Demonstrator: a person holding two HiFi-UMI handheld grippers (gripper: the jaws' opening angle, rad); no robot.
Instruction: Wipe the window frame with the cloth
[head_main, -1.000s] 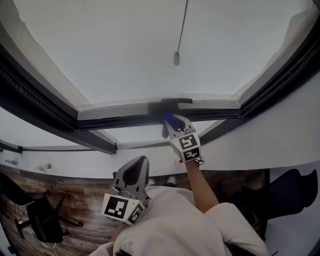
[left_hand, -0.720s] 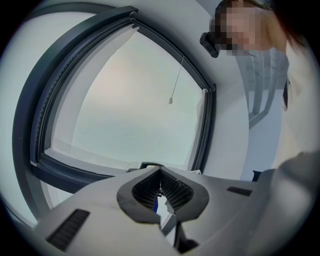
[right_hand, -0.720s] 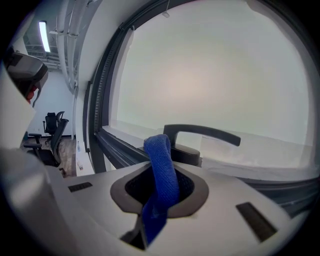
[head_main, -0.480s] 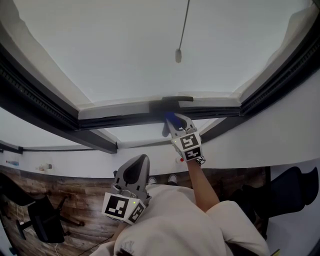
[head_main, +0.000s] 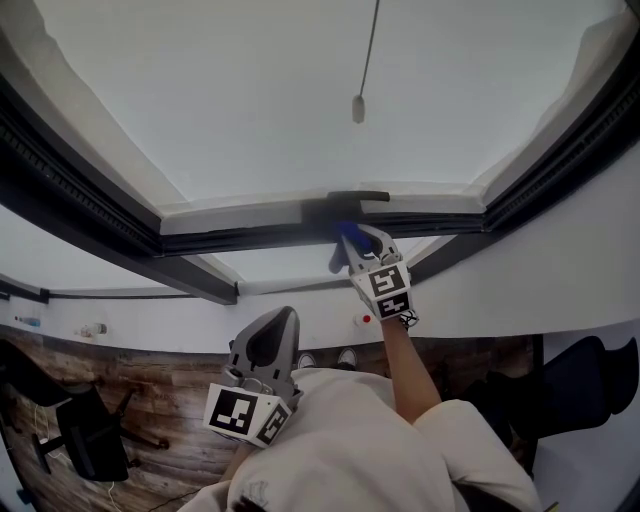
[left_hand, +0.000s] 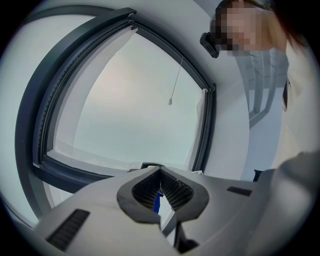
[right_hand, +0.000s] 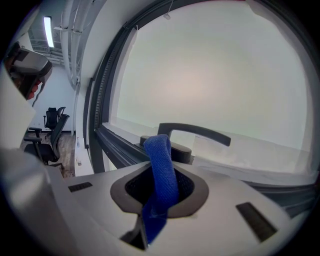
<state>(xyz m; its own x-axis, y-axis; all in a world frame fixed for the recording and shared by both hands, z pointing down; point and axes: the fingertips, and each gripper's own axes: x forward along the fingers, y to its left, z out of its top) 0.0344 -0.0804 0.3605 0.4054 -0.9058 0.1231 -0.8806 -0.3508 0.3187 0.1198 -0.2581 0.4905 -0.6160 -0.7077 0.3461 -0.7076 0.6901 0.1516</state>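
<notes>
1. My right claw (right_hand: 161, 186) is raised at arm's length to the lower rail of the window frame (head_main: 250, 240). Its jaws are clamped on the cloth (right_hand: 161, 165).
2. The cloth is blue and gathered into a narrow strip. It rises from between the jaws as a loop, and a loose tail hangs out below them.
3. The top of the loop lies at the base of the dark handle (right_hand: 197, 132), whose lever runs level to the right along the rail. The cloth seems to press on the rail there, though neither view shows the contact plainly.
4. My left claw (left_hand: 161, 186) is held low, near my body and well apart from the frame, pointing up toward it. Its jaws are together at the tips with nothing between them. The thin blue sliver in the gap beneath the tips is probably the cloth, seen farther off.
5. The window frame is dark, with a ribbed seal along its inner edge, and it encloses a pale pane. A thin cord (head_main: 358, 108) with a small weight at its end hangs in front of the pane. In the head view it shows above the handle.
6. Below the frame there is a white wall. Beneath that is a wooden floor (head_main: 150, 385), with a black chair (head_main: 85, 435) at the left.
</notes>
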